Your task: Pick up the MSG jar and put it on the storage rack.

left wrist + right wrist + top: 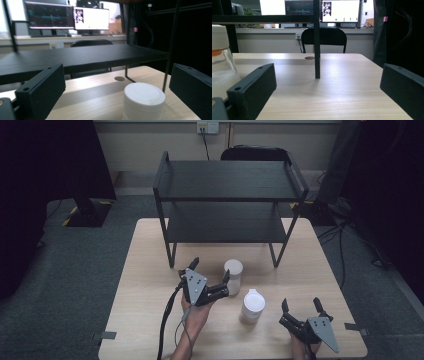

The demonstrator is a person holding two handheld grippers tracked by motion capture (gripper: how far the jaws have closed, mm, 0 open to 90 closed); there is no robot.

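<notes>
Two white-lidded jars stand on the wooden table (145,270) in front of a black two-tier rack (230,195). My left gripper (211,268) is open beside the farther jar (233,275). In the left gripper view that jar (144,100) sits low between the jaws of my left gripper (117,75), nearer the right one, untouched. The nearer jar (253,305) stands left of my right gripper (300,303), which is open near the table's front right. In the right gripper view this jar (222,65), clear with an orange band, sits outside the left jaw of the empty right gripper (328,75).
A leg of the rack (317,50) stands straight ahead of the right gripper. The rack's lower shelf (82,58) spans the left gripper view just beyond the jar. A black chair (255,153) sits behind the table. A cable (165,325) trails from the left gripper.
</notes>
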